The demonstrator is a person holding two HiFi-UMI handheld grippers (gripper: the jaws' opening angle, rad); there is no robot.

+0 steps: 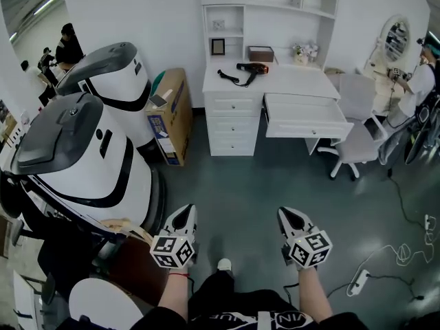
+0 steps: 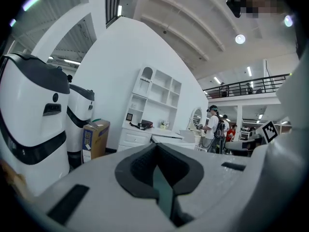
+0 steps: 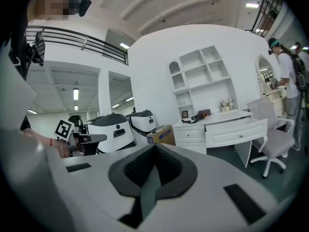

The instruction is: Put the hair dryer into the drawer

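A black and orange hair dryer (image 1: 251, 69) lies with its cord on the top of the white desk (image 1: 289, 81), far ahead of me. It also shows small in the left gripper view, hair dryer (image 2: 145, 125), and in the right gripper view, hair dryer (image 3: 200, 115). The desk's wide drawer (image 1: 306, 119) stands pulled out, drawer (image 3: 236, 131). My left gripper (image 1: 183, 219) and right gripper (image 1: 291, 218) are held low in front of me, both shut and empty, well short of the desk.
Two large white and grey machines (image 1: 89, 150) stand at my left, with a cardboard box (image 1: 170, 115) beside them. A white chair (image 1: 357, 139) sits right of the desk. Cables and a power strip (image 1: 359, 280) lie on the floor at the right. People stand at far right (image 1: 419, 88).
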